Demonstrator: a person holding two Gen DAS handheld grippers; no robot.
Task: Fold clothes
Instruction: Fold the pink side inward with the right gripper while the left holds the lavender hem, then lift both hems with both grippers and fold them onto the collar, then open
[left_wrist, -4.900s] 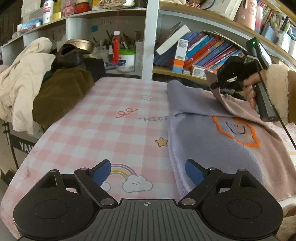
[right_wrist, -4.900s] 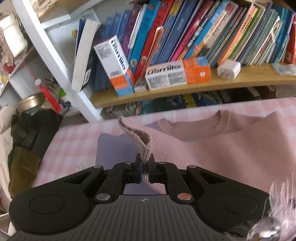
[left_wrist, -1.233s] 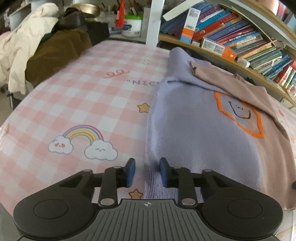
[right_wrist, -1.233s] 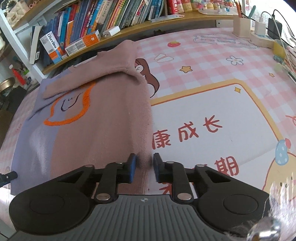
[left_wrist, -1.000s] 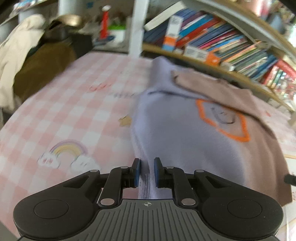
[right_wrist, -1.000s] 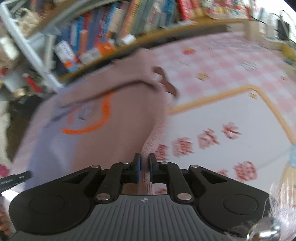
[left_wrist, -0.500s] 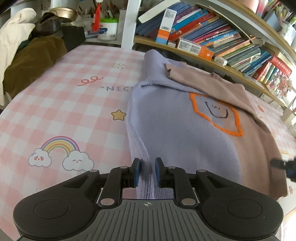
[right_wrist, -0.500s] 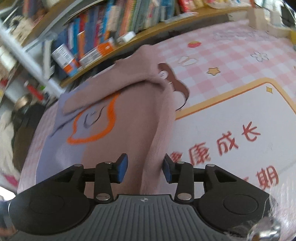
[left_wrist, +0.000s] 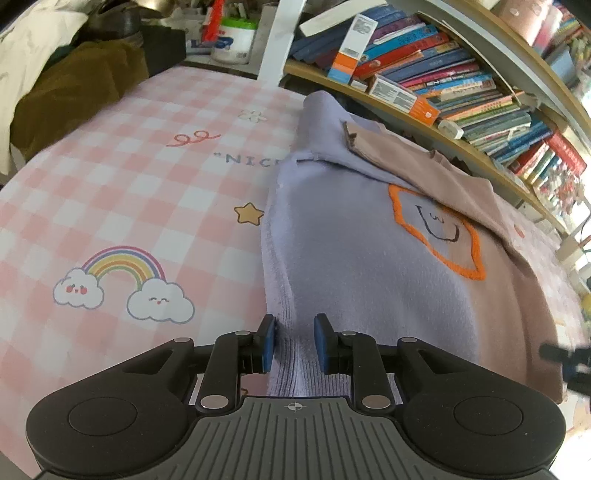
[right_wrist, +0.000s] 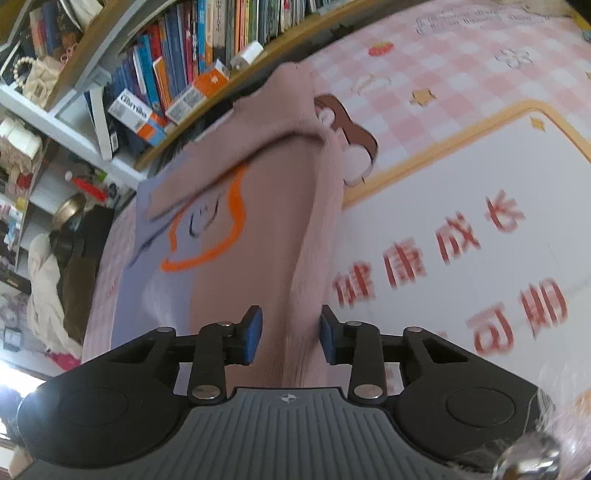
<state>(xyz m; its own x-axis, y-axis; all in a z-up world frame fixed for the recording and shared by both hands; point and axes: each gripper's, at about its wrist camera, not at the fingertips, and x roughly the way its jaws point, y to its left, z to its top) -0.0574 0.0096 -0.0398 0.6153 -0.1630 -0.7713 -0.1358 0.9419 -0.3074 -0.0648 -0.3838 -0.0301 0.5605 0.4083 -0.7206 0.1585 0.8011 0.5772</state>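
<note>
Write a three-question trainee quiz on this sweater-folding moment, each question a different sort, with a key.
1. True or false: the left gripper is shut on the sweater.
2. What lies between the right gripper fingers? A) a book B) the sweater's pink edge C) nothing
3. Fill in: the outline stitched on the sweater front is ____ in colour.

Key: 1 false, its fingers stand apart astride the lilac hem; 2 B; 3 orange.

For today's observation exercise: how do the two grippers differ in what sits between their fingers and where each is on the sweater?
The left gripper straddles the lilac hem corner of the sweater, beside the rainbow print; the right gripper straddles the pink hem corner, beside red lettering. The right view is blurred, the left sharp. Both are open around fabric.
</note>
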